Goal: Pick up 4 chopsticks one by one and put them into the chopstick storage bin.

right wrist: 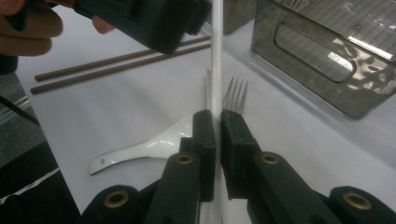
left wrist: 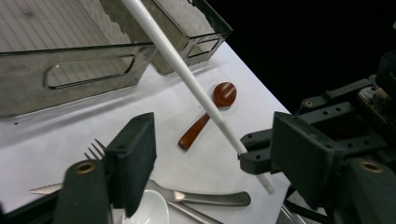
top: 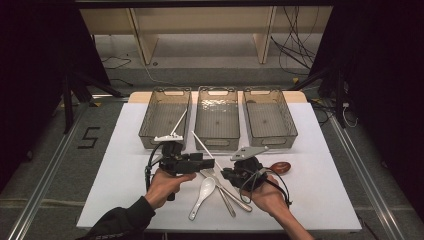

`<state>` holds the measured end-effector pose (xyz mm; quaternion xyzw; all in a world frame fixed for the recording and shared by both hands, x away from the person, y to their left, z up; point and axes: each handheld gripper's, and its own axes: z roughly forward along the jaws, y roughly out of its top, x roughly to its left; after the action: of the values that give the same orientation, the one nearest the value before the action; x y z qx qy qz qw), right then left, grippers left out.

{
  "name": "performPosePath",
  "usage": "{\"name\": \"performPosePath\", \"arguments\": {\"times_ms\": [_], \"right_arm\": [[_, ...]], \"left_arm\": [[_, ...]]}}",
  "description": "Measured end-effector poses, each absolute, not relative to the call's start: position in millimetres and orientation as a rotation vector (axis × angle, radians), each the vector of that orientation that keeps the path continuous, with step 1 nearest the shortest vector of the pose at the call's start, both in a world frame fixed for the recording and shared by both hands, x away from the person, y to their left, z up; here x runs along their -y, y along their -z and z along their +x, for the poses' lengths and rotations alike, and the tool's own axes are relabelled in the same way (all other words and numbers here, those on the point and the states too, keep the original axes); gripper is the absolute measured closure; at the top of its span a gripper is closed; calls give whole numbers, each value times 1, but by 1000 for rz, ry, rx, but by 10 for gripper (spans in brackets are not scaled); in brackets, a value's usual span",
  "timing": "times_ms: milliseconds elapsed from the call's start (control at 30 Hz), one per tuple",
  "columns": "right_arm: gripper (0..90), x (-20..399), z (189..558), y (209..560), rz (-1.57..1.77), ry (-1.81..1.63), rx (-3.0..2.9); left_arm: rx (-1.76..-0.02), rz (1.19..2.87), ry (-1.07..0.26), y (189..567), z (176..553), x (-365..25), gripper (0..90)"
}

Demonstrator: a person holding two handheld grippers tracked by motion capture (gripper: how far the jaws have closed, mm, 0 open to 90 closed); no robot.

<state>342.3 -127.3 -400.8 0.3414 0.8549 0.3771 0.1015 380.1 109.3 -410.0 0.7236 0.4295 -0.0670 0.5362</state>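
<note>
The right gripper (right wrist: 217,128) is closed tightly on a white chopstick (right wrist: 216,56), which is held above the fork (right wrist: 234,95) and white spoon (right wrist: 140,149). The left gripper (left wrist: 210,154) is held open around the same chopstick, untouched.

White chopstick (right wrist: 216,56); reddish-brown spoon (left wrist: 208,121); white spoon (top: 202,196); silver fork (right wrist: 233,95); brown chopsticks (right wrist: 116,65); smoky-grey bins (top: 216,117).

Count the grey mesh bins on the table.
3, in a row along the table's far edge: left grey mesh bin, middle grey mesh bin, right grey mesh bin. None appears hidden.
</note>
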Motion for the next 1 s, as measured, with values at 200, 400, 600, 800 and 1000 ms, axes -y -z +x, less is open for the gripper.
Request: {"name": "performPosePath", "arguments": {"times_ms": [200,400,600,800,1000], "right_arm": [[855,121,339,401,996,-1143,-2521],[855,118,338,401,994,-1174,-2513],[855,116,336,401,989,-1195,-2507],[855,117,337,400,992,-1227,-2496],[855,116,336,401,985,-1241,-2495]], "left_arm": [[-1032,1696,196,411,383,-106,409],[-1032,1685,214,412,382,-106,508],[-1028,1672,231,413,381,-106,599],[-1035,1648,254,414,381,-107,679],[-1038,1631,268,414,381,-107,769]]}}
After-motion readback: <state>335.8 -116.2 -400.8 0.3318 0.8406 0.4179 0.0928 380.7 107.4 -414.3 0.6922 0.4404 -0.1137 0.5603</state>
